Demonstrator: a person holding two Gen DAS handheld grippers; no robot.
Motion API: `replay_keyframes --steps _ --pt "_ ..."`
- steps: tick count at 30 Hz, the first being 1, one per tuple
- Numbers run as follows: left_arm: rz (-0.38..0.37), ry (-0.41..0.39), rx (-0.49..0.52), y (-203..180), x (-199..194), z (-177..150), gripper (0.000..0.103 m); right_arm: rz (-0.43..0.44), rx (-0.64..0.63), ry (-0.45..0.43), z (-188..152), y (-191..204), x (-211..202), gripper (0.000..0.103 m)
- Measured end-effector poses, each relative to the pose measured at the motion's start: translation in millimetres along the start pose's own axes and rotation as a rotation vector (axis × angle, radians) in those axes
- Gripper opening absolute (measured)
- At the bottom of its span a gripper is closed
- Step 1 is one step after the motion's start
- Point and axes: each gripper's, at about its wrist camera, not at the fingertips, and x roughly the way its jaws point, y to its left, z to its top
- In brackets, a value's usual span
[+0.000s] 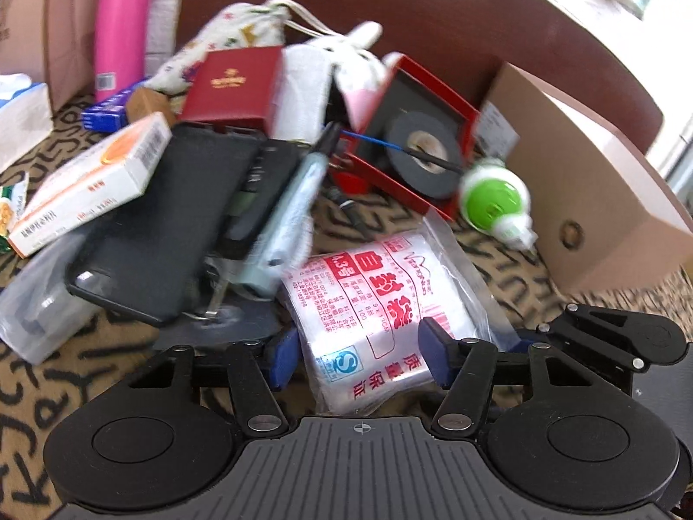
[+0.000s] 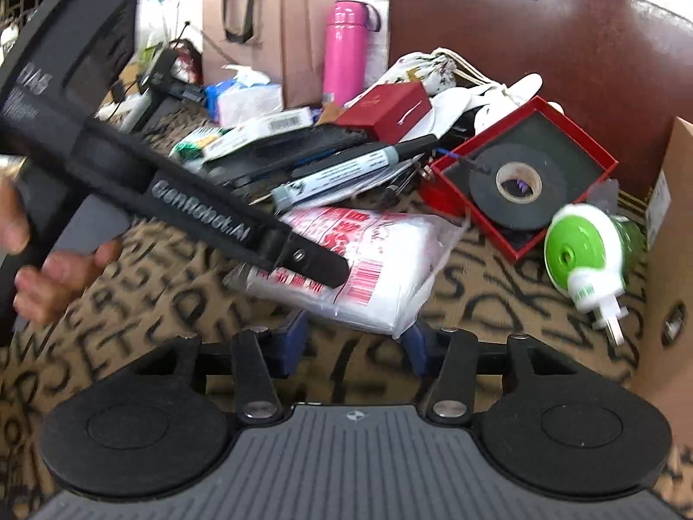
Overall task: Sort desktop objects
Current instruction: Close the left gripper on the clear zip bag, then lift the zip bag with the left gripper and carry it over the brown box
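Observation:
A pack of clear zip bags with red print (image 1: 372,303) lies on the patterned cloth. My left gripper (image 1: 359,355) is open, its blue fingers straddling the pack's near end; whether they touch it I cannot tell. In the right wrist view the left gripper's body (image 2: 195,212) reaches over the same pack (image 2: 368,268). My right gripper (image 2: 359,346) is open and empty at the pack's near corner. Behind lie a grey marker (image 1: 290,203), a black phone (image 1: 173,225), a red tray with black tape (image 1: 420,160) and a green plug-in device (image 1: 493,203).
A cardboard box (image 1: 584,182) stands at the right. A pink bottle (image 1: 121,21), red box (image 1: 238,82), white medicine box (image 1: 91,182), cloth pouch (image 1: 234,30) and brown chair back (image 2: 541,30) crowd the rear. A paper bag (image 2: 281,26) stands behind.

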Motion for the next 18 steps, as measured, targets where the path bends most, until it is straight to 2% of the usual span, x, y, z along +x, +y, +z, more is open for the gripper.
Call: replay_keyframes --steps 12,13,14,15,18 --pt "-0.151 0.068 0.114 -55 -21 -44 0.054 -0.062 0.121 0.038 -53 24 -84 0.054" --pt "-0.159 0.072 0.112 -57 -21 -46 0.06 -0.073 0.131 0.035 -57 24 -87 0.056" --pt "-0.163 0.073 0.112 -59 -21 -48 0.07 -0.088 0.141 0.03 -61 24 -90 0.059" --pt "-0.155 0.072 0.117 -60 -20 -48 0.071 -0.107 0.149 0.024 -63 23 -91 0.063" --pt "-0.134 0.067 0.127 -64 -18 -45 0.078 -0.14 0.165 0.01 -63 18 -90 0.064"
